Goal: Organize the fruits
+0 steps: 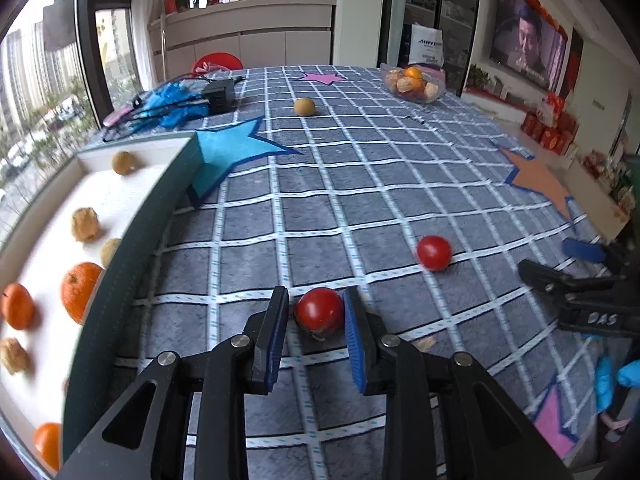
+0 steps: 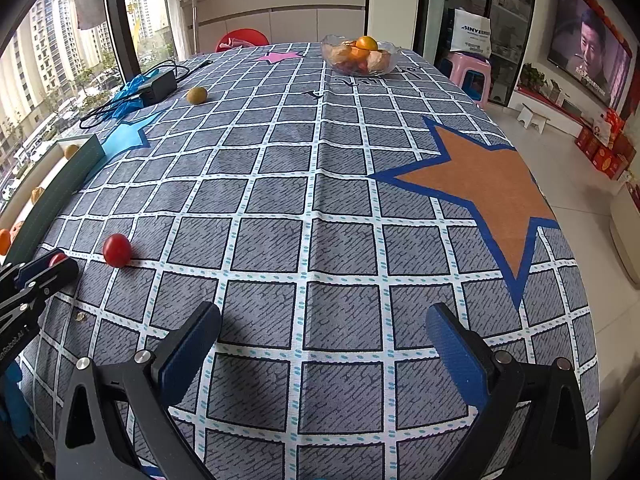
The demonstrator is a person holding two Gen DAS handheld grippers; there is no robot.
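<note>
Though unlifted, tomato (image 1: 320, 311) snug between left gripper (image 1: 316, 312) fingers (image 1: 276, 322).

A broad stretch of checked tablecloth (image 2: 320, 208) lies bare ahead of the wide-open right gripper (image 2: 322, 334), from 11 to 2 o'clock, up to the glass fruit bowl (image 2: 360, 58) at 12. To the left gripper (image 1: 316, 312), the tall dark tray wall (image 1: 132, 240) bars the way from 9 to 11 o'clock. One cherry tomato (image 1: 320, 312) fills the gap between its jaws; a second tomato (image 1: 434, 253) sits at 1 o'clock, the right gripper's fingers at 3. A brown fruit (image 1: 305, 107) stands alone at 12, with cables and a charger (image 1: 218, 94) at 11.
</note>
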